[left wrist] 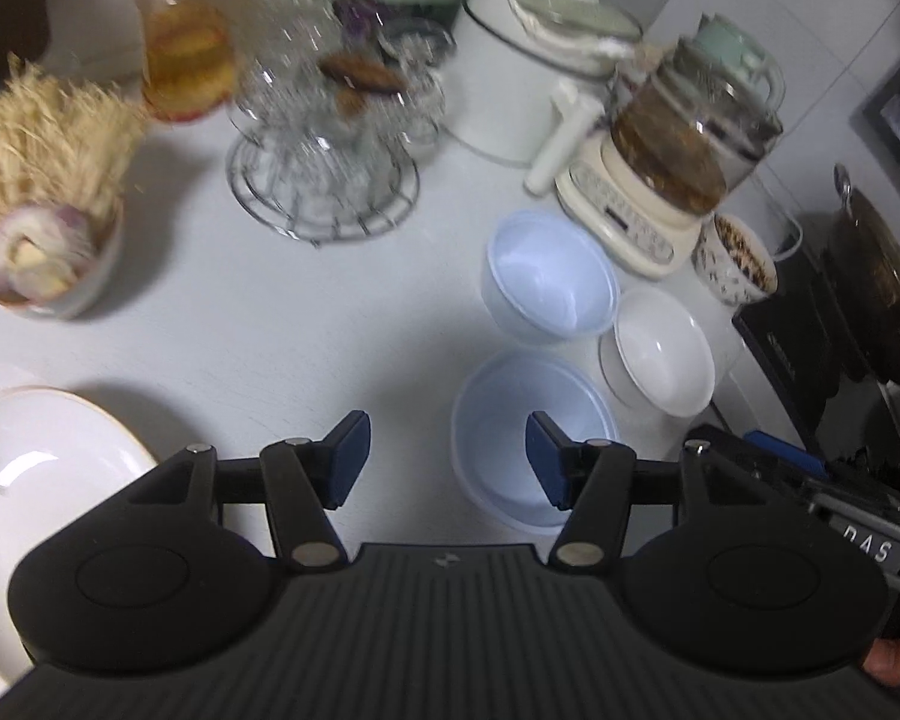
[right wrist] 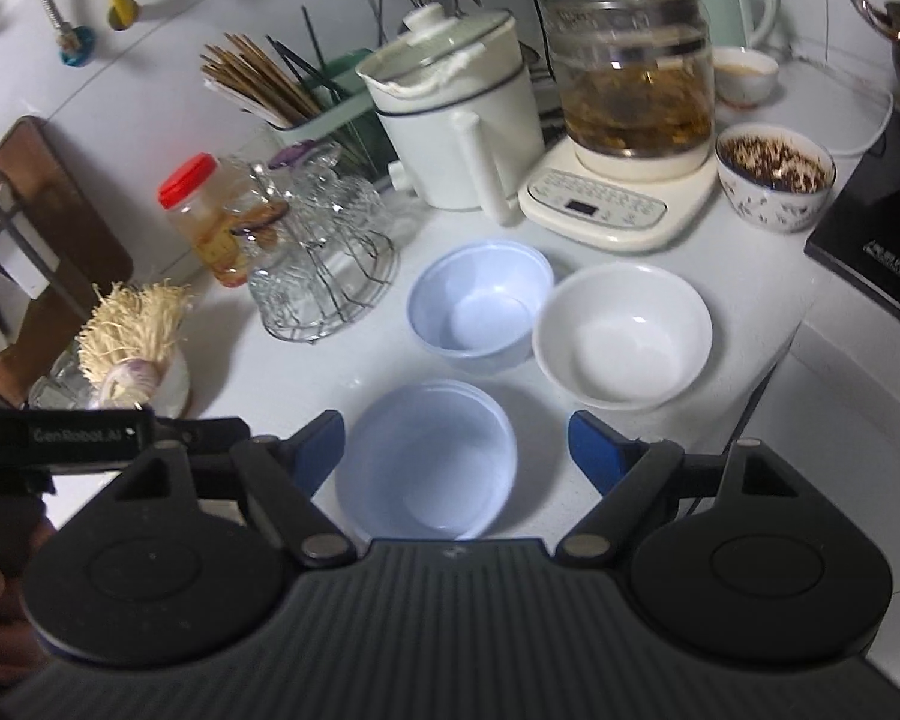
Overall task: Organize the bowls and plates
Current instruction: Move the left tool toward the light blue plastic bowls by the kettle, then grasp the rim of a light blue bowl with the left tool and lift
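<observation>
Task barely begun: near blue bowl [right wrist: 426, 462], far blue bowl [right wrist: 480, 306] and white bowl [right wrist: 624, 333] stand separately, unstacked, on the tabletop [right wrist: 660, 480]; a plate [left wrist: 48, 468], partly hidden, lies apart. Right gripper [right wrist: 456, 450] wide open, framing the near bowl, apparently not touching. Left gripper [left wrist: 447, 459] open, empty.

Three bowls cluster on the counter [right wrist: 270, 372]: near bowl [right wrist: 426, 462] in front, second bowl [right wrist: 480, 306] behind it, third bowl [right wrist: 624, 336] to the right, kettle base [right wrist: 600, 210] behind them.
</observation>
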`<state>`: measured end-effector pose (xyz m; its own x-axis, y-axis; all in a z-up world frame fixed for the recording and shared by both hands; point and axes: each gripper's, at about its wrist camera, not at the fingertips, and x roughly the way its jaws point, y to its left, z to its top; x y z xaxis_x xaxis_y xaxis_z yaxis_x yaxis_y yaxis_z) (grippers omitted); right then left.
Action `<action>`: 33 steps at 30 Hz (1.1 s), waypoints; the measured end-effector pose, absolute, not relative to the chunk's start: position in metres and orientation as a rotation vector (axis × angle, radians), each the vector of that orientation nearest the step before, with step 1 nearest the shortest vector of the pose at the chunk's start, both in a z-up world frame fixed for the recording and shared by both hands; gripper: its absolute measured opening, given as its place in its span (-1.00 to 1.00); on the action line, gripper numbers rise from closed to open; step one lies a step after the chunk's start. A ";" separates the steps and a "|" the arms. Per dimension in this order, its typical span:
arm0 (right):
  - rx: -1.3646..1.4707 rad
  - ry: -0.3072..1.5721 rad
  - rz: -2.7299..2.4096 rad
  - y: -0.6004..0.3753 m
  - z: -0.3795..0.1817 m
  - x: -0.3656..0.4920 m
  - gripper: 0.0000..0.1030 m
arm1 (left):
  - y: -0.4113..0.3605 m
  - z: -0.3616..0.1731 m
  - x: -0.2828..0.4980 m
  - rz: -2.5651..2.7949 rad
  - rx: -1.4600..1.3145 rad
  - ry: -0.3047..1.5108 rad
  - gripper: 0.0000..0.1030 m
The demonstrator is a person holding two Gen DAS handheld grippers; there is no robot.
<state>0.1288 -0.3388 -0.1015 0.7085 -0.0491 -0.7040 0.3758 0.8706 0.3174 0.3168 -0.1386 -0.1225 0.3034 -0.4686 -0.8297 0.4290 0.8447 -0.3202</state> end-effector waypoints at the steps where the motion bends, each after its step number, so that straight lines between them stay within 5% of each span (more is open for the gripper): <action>1: 0.474 0.758 -0.242 -0.342 -0.106 0.130 0.60 | -0.142 -0.129 0.318 -0.589 -0.042 1.130 0.21; 9: 0.512 0.829 -0.195 -0.360 -0.141 0.149 0.35 | -0.157 -0.172 0.335 -0.551 -0.097 1.237 0.04; 18: 0.524 0.921 -0.139 -0.365 -0.172 0.165 -0.31 | -0.167 -0.195 0.342 -0.533 -0.120 1.277 -0.65; 22: 0.532 0.949 -0.109 -0.368 -0.175 0.167 -0.49 | -0.170 -0.192 0.342 -0.547 -0.110 1.275 -0.79; 33: 0.505 0.941 0.030 -0.356 -0.166 0.174 -0.50 | -0.143 -0.177 0.337 -0.468 -0.160 1.252 -0.80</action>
<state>0.1739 -0.3558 -0.1657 0.5973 0.2403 -0.7652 0.1914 0.8838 0.4270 0.3371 -0.1428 -0.1765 0.2339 -0.4254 -0.8742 0.2531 0.8948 -0.3677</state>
